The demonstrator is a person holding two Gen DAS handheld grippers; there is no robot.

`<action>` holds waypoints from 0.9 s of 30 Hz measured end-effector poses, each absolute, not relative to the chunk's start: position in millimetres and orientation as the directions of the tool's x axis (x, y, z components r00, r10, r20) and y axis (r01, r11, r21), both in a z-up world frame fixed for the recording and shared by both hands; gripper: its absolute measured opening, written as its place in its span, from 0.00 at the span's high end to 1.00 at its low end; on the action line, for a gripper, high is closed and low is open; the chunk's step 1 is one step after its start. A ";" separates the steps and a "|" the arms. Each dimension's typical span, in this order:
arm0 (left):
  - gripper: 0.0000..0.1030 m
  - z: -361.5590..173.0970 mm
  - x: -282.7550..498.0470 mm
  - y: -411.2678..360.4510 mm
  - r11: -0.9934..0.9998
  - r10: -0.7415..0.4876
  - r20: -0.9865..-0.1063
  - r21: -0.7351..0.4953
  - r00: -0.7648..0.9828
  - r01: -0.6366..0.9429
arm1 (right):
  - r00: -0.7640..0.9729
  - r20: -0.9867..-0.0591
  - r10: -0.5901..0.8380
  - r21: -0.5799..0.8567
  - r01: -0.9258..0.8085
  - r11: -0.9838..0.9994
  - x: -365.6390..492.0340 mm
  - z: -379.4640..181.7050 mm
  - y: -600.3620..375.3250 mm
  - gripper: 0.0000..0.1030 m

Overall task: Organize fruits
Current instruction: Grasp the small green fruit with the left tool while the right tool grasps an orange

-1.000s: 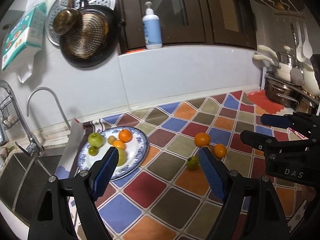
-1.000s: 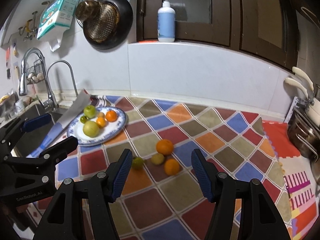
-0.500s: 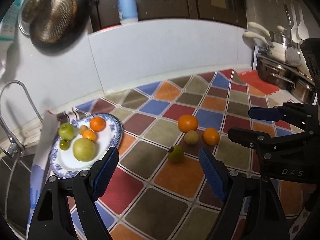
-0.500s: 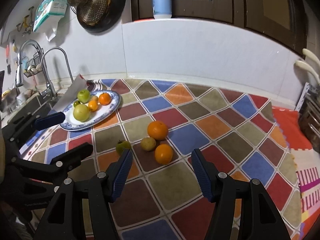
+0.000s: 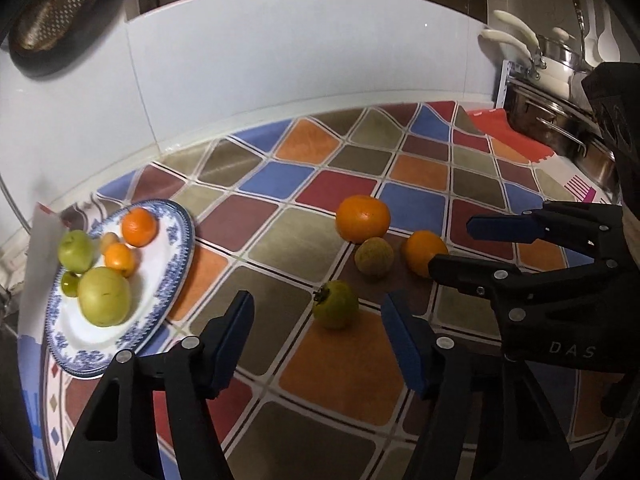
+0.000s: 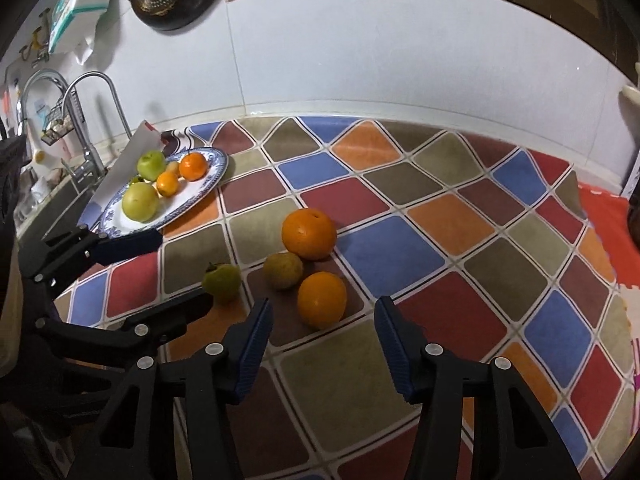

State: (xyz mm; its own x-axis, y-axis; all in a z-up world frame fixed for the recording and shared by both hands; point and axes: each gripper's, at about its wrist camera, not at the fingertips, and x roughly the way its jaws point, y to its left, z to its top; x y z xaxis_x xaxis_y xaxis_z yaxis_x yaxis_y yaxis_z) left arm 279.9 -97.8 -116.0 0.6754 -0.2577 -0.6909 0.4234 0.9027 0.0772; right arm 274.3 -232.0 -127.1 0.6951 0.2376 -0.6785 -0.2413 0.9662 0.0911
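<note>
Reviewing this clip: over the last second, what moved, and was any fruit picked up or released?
Both tools came down and forward toward the loose fruit: the left tool now frames the green persimmon, the right tool the near orange. Both stayed open; nothing was grasped or released. The four loose fruits and the fruit on the plate kept their places.
</note>
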 end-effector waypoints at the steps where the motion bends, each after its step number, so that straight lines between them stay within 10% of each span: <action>1: 0.41 -117.9 282.3 -98.3 0.902 -0.259 -0.698 0.073 0.668 0.426 | 0.691 -0.683 0.239 0.094 -0.241 0.966 276.5 -128.7 -232.4 0.49; 14: 0.70 -130.2 297.9 -99.8 0.897 -0.285 -0.738 0.019 0.612 0.441 | 0.627 -0.721 0.296 0.167 -0.258 0.952 297.8 -147.2 -229.5 0.68; 27: 0.71 -115.0 281.8 -92.8 0.910 -0.286 -0.708 0.012 0.646 0.415 | 0.648 -0.702 0.297 0.171 -0.251 0.953 285.3 -137.7 -227.1 0.69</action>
